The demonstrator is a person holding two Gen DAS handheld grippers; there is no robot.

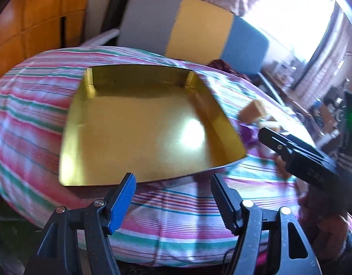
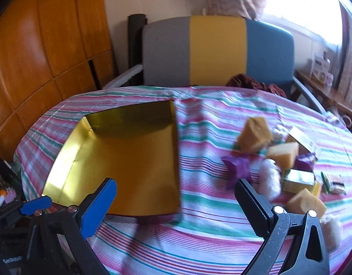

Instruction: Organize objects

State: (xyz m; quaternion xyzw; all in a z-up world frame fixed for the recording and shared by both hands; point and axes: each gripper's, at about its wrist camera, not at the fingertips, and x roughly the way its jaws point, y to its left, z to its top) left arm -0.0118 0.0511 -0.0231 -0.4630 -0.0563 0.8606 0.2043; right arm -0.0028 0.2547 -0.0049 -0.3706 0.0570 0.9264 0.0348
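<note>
A shallow gold tray (image 1: 139, 137) (image 2: 134, 160) lies on the striped tablecloth with nothing in it. My left gripper (image 1: 173, 183) hangs just short of the tray's near edge, open, with only cloth between its fingers. My right gripper (image 2: 176, 188) stands open over the cloth, its blue finger (image 2: 100, 204) over the tray's near right corner. To its right lies a pile of small things: yellow sponge blocks (image 2: 253, 134) (image 2: 283, 154), a purple paper wad (image 2: 235, 167), white fluffy balls (image 2: 270, 178) and a yellow box (image 2: 297, 180). The left wrist view shows one sponge (image 1: 252, 111).
The round table (image 2: 210, 247) is covered by a pink, green and white striped cloth. A chair (image 2: 217, 52) with grey, yellow and blue panels stands behind it. Orange wooden cabinet doors (image 2: 38, 45) fill the left. A cluttered side table (image 2: 325, 87) sits under the window.
</note>
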